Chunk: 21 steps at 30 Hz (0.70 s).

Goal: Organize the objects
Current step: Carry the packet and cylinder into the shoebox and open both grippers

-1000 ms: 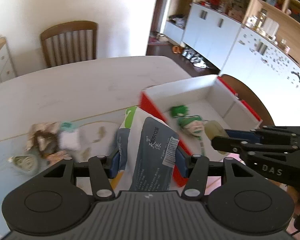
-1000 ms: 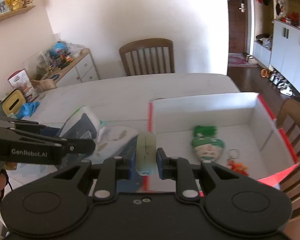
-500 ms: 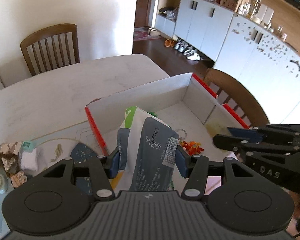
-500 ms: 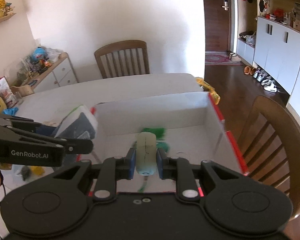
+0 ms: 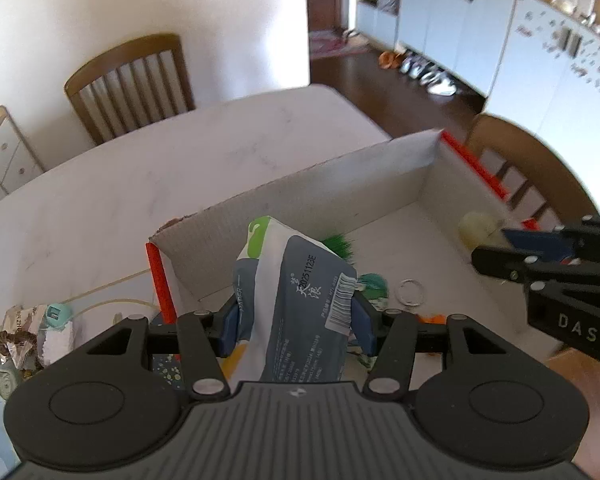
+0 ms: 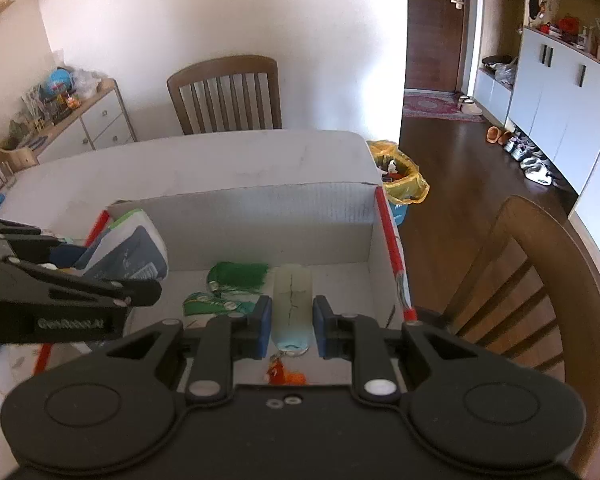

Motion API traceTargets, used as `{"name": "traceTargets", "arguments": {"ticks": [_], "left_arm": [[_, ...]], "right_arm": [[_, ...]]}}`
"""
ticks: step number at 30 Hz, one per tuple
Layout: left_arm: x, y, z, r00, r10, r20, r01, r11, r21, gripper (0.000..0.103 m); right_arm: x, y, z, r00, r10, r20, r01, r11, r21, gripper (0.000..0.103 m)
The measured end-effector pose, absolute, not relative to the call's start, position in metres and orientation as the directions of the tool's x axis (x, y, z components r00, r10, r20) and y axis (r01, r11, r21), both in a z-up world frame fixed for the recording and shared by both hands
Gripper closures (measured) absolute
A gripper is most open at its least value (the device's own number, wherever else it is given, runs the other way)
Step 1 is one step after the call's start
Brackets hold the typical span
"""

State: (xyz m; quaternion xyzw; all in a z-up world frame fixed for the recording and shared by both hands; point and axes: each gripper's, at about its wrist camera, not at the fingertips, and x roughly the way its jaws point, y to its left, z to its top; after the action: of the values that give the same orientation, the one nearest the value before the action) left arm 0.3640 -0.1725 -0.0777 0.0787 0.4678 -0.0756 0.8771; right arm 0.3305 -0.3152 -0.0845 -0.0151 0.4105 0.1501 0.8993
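Note:
My left gripper (image 5: 296, 320) is shut on a grey-blue and white tissue pack (image 5: 300, 292) and holds it over the left end of a white cardboard box with red edges (image 5: 340, 180). The pack also shows in the right wrist view (image 6: 132, 248). My right gripper (image 6: 288, 320) has opened a little around a pale green disc-shaped object (image 6: 292, 304), which now stands in the gap over the box floor (image 6: 340, 292). In the box lie a green tassel charm (image 6: 236, 276), a key ring (image 5: 410, 292) and a small orange thing (image 6: 284, 376).
Crumpled wrappers and small items (image 5: 32, 332) lie on the table left of the box. A wooden chair (image 6: 228, 92) stands at the far side, another (image 6: 532, 300) by the box's right end. A yellow-bagged bin (image 6: 400, 176) sits on the floor.
Both grippers have moved right from the table's left part to over the box. The right gripper's jaws have parted slightly from the pale disc.

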Motion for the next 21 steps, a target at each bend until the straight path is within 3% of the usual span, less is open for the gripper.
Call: {"name": "traceTargets", "arguments": {"ticks": [21], "left_arm": [[0.397, -0.179, -0.135, 0.432, 0.075, -0.899, 0.181, 0.969, 0.167, 0.048]], "right_arm": [[0.390, -0.288, -0.143, 0.444, 0.210, -0.871, -0.375, 0.926, 0.032, 0.083]]}}
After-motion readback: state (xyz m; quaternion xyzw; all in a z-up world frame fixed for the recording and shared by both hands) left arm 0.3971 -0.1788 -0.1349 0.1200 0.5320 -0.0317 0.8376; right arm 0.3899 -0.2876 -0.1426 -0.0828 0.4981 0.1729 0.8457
